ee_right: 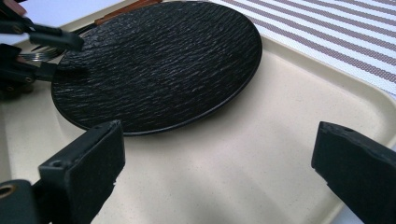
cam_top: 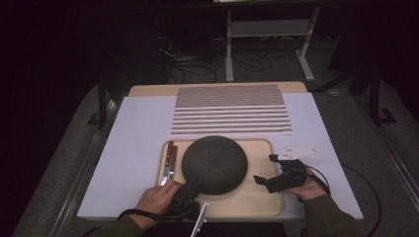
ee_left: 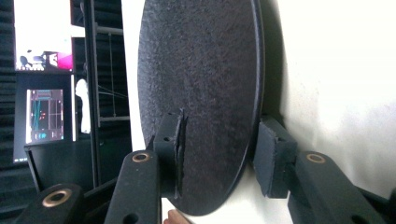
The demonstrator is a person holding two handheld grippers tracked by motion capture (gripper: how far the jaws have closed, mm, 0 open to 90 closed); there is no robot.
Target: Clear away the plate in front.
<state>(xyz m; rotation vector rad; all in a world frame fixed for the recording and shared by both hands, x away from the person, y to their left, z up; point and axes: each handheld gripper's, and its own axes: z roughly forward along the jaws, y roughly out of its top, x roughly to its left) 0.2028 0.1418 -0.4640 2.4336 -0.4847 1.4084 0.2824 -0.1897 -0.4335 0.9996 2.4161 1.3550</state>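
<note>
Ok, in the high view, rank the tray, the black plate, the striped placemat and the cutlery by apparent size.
1. Striped placemat and tray: look about alike; the placemat lies farther off, so no ranking between them.
2. Black plate.
3. Cutlery, clearly smallest.

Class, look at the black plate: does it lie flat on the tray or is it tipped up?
Flat: the black plate lies level on the beige tray.
</note>
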